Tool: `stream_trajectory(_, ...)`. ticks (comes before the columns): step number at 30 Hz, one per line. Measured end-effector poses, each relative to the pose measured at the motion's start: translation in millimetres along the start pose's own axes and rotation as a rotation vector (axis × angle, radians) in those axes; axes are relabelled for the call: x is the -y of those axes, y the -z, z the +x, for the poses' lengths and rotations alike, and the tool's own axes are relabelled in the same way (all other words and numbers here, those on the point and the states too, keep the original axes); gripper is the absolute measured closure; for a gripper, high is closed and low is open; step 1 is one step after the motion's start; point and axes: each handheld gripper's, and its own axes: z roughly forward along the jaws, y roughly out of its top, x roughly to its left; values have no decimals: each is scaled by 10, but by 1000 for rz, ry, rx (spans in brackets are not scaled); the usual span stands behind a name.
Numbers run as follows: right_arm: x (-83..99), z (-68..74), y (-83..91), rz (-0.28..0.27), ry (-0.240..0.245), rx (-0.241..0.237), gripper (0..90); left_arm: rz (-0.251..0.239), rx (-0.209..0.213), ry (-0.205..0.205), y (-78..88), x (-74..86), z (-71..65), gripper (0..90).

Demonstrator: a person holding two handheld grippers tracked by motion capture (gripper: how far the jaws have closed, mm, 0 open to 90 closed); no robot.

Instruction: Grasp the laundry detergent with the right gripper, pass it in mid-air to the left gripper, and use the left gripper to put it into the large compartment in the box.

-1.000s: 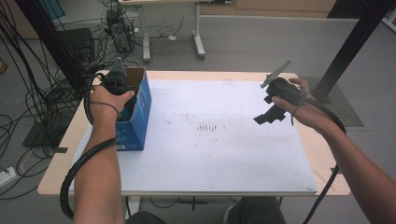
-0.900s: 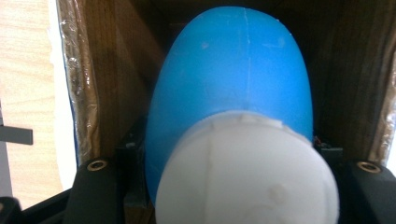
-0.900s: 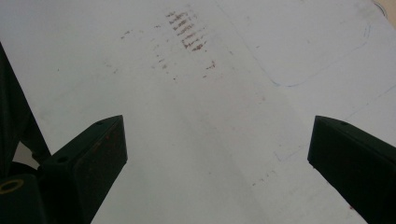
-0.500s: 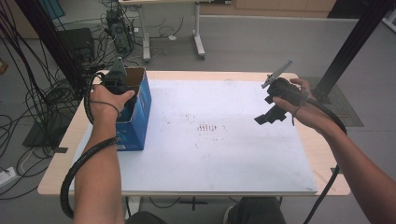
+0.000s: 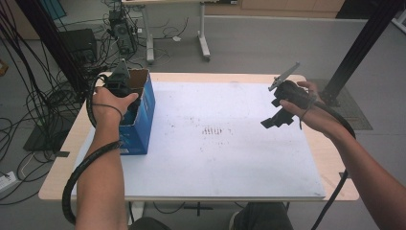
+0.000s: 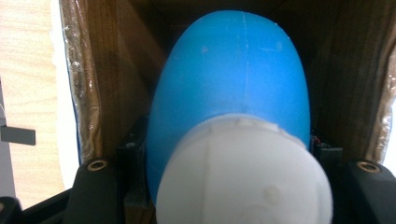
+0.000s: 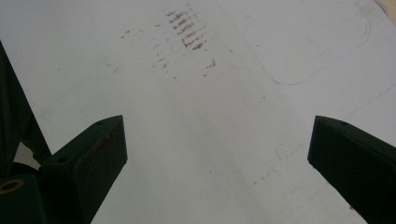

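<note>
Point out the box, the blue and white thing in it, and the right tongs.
box [image 5: 143,115], high view, on its blue side wall.
blue and white thing [image 6: 233,79], left gripper view, on its blue part.
right tongs [image 7: 217,149], right gripper view, midway between the open jaw tips.

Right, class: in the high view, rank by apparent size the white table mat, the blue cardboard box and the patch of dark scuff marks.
1. White table mat
2. Blue cardboard box
3. Patch of dark scuff marks
</note>
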Motion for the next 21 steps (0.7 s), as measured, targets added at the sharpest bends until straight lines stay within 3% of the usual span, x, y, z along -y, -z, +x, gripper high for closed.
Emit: stream_trajectory(21, 5, 3, 0, -9, -4, 0, 46, 2, 2, -1, 4, -6, -4, 356)
